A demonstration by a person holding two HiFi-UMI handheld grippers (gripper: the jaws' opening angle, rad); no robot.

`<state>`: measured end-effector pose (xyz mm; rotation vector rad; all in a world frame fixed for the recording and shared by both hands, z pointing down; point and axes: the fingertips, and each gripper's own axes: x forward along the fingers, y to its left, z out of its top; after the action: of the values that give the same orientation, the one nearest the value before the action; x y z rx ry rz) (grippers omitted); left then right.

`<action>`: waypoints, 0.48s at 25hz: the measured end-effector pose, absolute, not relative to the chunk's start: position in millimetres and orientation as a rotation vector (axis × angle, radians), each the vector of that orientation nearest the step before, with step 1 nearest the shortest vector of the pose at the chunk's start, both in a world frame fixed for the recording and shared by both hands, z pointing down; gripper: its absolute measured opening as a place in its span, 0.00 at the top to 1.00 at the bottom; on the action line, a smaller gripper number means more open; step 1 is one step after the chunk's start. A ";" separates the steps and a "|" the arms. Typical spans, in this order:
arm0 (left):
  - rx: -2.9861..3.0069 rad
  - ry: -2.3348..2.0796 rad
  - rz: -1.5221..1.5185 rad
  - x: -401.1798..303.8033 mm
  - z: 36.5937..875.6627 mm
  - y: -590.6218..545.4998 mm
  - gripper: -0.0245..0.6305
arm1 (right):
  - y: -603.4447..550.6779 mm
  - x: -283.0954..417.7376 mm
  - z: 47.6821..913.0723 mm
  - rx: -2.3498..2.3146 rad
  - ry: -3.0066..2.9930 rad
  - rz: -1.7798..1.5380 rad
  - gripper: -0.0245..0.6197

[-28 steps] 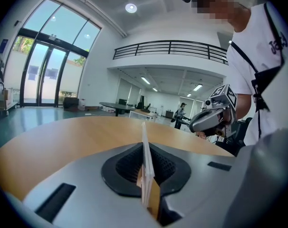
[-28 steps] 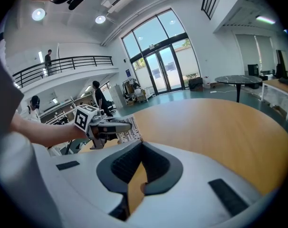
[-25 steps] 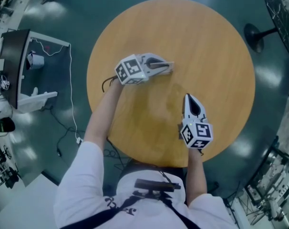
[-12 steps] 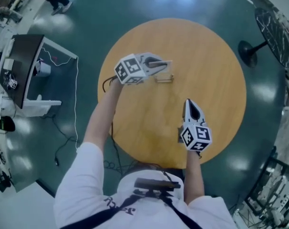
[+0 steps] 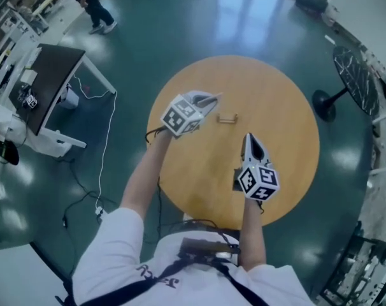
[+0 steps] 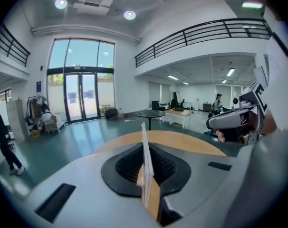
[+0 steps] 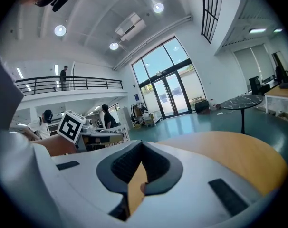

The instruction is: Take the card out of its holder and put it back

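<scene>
Left gripper (image 5: 212, 99) was closed on the thin white card (image 6: 145, 160), above the round table (image 5: 288, 145). Right gripper (image 5: 247, 138) had its jaws together, empty. The small holder (image 5: 227, 118) stood on the table.

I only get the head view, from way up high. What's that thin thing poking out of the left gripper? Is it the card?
Observer: Yes. The left gripper view shows the left gripper shut on the card, which stands edge-on between its jaws.
Child: And the right one, has it got anything?
Observer: No. In the right gripper view the right gripper is shut with nothing held, and only the table shows past its jaws.
</scene>
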<state>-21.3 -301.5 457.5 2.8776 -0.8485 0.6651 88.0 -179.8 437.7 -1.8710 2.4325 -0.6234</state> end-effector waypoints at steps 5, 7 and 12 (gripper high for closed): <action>2.818 -1.095 0.590 -41.4 425.9 -270.4 0.92 | -174.9 67.3 410.3 -1.823 2.461 -0.548 0.95; 2.792 -1.185 0.525 -45.6 409.9 -256.9 0.92 | -174.2 59.9 404.5 -1.809 2.469 -0.534 0.95; 2.741 -1.372 0.400 -66.6 396.4 -219.8 0.92 | -159.7 40.5 394.4 -1.796 2.486 -0.513 0.95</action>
<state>-66.6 -219.8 396.4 2.7410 -1.3721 0.4005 40.5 -159.7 394.4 -1.7961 2.4856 -0.5128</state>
